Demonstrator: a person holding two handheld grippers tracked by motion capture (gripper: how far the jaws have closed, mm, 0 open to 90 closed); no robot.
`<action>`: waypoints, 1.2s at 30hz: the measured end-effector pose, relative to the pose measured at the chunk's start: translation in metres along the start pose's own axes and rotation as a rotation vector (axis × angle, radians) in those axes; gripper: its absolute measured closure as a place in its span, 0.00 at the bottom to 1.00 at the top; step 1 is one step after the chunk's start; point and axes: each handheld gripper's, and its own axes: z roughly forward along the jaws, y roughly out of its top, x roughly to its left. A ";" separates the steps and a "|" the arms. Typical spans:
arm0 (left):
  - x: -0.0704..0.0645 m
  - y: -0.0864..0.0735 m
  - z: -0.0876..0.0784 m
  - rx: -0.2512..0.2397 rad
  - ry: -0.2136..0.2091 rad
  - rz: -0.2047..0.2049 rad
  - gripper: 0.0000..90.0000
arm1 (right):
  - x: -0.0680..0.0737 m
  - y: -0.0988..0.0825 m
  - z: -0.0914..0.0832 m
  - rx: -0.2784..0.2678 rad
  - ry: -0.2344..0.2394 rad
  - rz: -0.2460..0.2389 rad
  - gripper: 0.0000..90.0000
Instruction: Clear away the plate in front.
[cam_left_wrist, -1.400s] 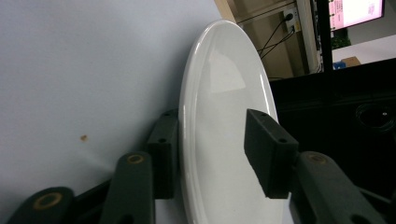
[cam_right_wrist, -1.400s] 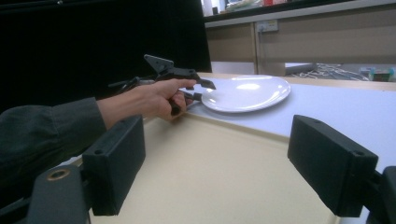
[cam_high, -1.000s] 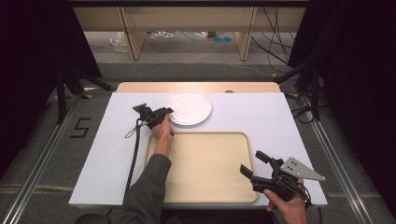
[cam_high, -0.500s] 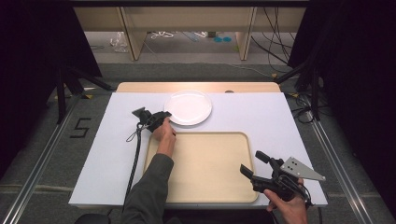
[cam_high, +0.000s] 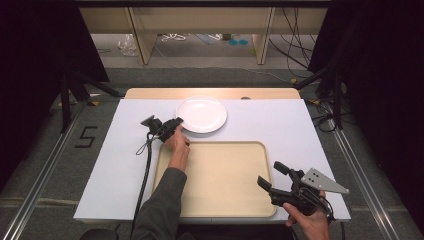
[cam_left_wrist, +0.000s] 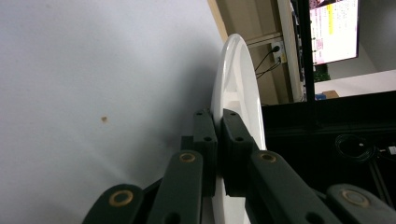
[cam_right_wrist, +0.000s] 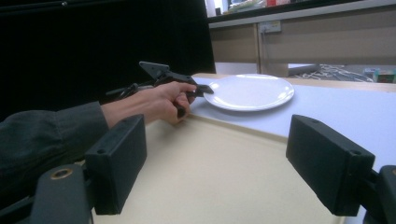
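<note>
A white round plate (cam_high: 201, 114) lies on the white table cover, just beyond the beige tray (cam_high: 220, 175). My left gripper (cam_high: 177, 122) reaches it from the left and is shut on the plate's near-left rim. In the left gripper view the two pads (cam_left_wrist: 205, 140) clamp the plate (cam_left_wrist: 236, 70) edge-on. My right gripper (cam_high: 269, 174) hangs open over the tray's near-right corner with nothing between its jaws. The right gripper view looks across the tray (cam_right_wrist: 187, 140) to the plate (cam_right_wrist: 250, 91), past my open right gripper (cam_right_wrist: 219, 163), and shows the left gripper (cam_right_wrist: 205, 88) at the rim.
The white cover (cam_high: 300, 130) spans the table, with a bare wooden strip (cam_high: 150, 93) at the far edge. A black cable (cam_high: 146, 165) trails from the left gripper down the table's left side. Dark curtains and stands flank the table.
</note>
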 end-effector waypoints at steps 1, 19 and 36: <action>-0.001 0.000 -0.001 -0.002 -0.002 0.007 0.95 | 0.000 0.000 0.000 -0.002 -0.004 -0.006 0.24; -0.005 0.003 -0.043 -0.017 -0.176 -0.009 0.95 | 0.001 0.000 -0.001 -0.009 0.007 0.020 0.24; 0.014 -0.016 -0.093 -0.024 -0.271 -0.040 0.95 | 0.000 0.000 -0.001 -0.019 -0.001 0.022 0.24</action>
